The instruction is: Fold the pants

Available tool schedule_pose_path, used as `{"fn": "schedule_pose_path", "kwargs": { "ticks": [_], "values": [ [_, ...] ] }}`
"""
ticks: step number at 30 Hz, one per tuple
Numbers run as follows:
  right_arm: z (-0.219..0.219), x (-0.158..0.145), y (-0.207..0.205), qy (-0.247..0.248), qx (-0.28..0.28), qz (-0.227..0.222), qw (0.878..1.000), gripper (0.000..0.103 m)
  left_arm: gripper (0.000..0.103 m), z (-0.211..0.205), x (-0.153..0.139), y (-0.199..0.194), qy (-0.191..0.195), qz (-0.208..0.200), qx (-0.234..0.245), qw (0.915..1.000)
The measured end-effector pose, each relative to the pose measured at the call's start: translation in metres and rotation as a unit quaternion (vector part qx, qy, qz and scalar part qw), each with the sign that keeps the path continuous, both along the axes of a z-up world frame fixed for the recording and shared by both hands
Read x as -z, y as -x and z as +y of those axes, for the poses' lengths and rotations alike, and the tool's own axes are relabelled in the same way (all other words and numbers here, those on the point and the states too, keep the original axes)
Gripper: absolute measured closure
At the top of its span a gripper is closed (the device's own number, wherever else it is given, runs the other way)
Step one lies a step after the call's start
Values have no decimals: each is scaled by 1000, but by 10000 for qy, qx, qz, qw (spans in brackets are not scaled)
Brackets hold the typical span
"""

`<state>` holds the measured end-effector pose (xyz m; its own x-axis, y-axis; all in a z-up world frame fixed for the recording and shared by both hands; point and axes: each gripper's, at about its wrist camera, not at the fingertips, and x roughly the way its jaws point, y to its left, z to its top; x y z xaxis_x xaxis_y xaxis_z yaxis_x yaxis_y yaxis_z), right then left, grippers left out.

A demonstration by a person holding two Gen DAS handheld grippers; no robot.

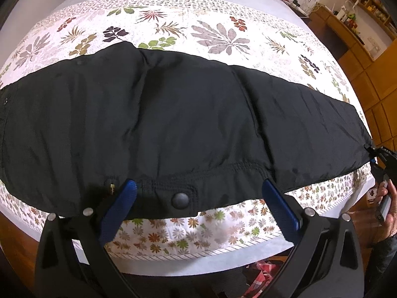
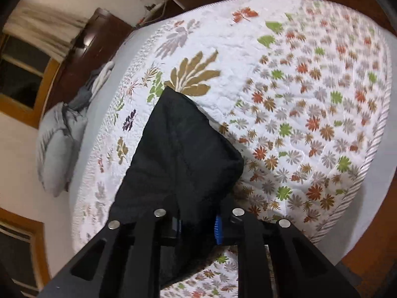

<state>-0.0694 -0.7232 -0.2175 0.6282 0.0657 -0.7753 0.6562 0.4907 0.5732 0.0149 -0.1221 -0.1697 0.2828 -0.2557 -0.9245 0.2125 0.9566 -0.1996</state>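
Black pants [image 1: 173, 114] lie spread sideways across the floral quilt [image 1: 218, 37]. The waistband with its snap button [image 1: 180, 200] is at the near edge. My left gripper [image 1: 198, 196] is open, its blue pads [image 1: 124, 198] standing wide on either side of the waistband without pressing on it. At the far right of the left wrist view, a hand [image 1: 390, 206] holds my right gripper [image 1: 382, 156] at the pants' leg end. In the right wrist view, the right gripper [image 2: 198, 226] is shut on the black pants [image 2: 183, 154], and the cloth is lifted a little off the quilt [image 2: 297, 99].
Grey pillows [image 2: 57, 149] and a dark headboard sit at the bed's far end. Wooden cabinets [image 1: 359, 57] line the wall right of the bed. A red plaid cloth [image 1: 263, 273] lies on the floor below the bed's near edge.
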Motion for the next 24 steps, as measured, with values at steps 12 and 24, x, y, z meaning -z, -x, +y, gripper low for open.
{"fn": "schedule_pose_path", "kwargs": {
  "ticks": [12,24],
  "values": [
    [143,-131,-63,1997,-1844,-605,9604,85,3,31,-17,4,221,-199,-323,9990],
    [296,-145,-108,2170,-3389,-693,9128,84,3,86,-26,9,439,-317,-917,9943]
  ]
}}
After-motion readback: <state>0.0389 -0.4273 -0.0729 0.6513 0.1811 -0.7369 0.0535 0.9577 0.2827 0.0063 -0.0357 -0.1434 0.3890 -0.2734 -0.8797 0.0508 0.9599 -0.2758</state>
